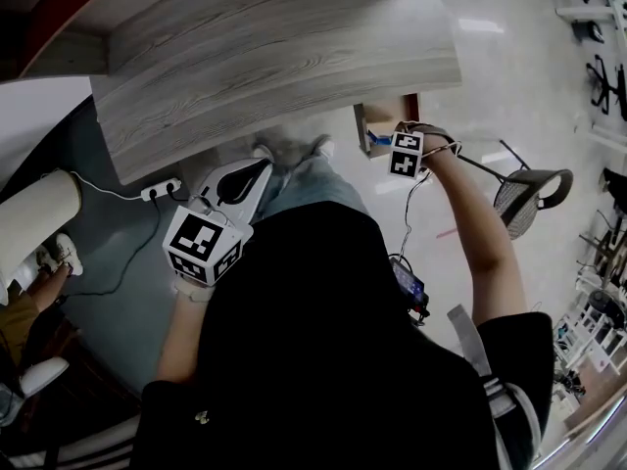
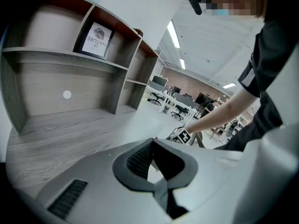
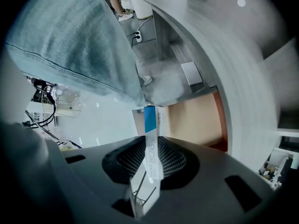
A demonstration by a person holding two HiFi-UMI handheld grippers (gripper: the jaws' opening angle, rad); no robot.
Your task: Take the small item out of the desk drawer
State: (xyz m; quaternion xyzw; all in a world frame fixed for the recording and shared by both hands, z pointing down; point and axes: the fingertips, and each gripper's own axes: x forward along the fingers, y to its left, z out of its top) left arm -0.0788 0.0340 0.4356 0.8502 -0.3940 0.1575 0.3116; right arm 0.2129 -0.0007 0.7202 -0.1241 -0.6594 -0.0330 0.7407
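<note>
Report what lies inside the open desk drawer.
The drawer shows only a bare tan bottom; the right gripper, shut on a slim white-and-blue box, covers its near part.

Small box (image 3: 150, 121) in right claw (image 3: 150, 161) — seemingly above the drawer (image 3: 194, 120), beneath the desk (image 1: 274, 57).

A power strip (image 1: 160, 191) lies on the floor (image 1: 118, 248) left of the left tool (image 1: 257, 169); a mesh chair (image 1: 534, 192) stands beyond the right tool (image 1: 380, 143).
</note>
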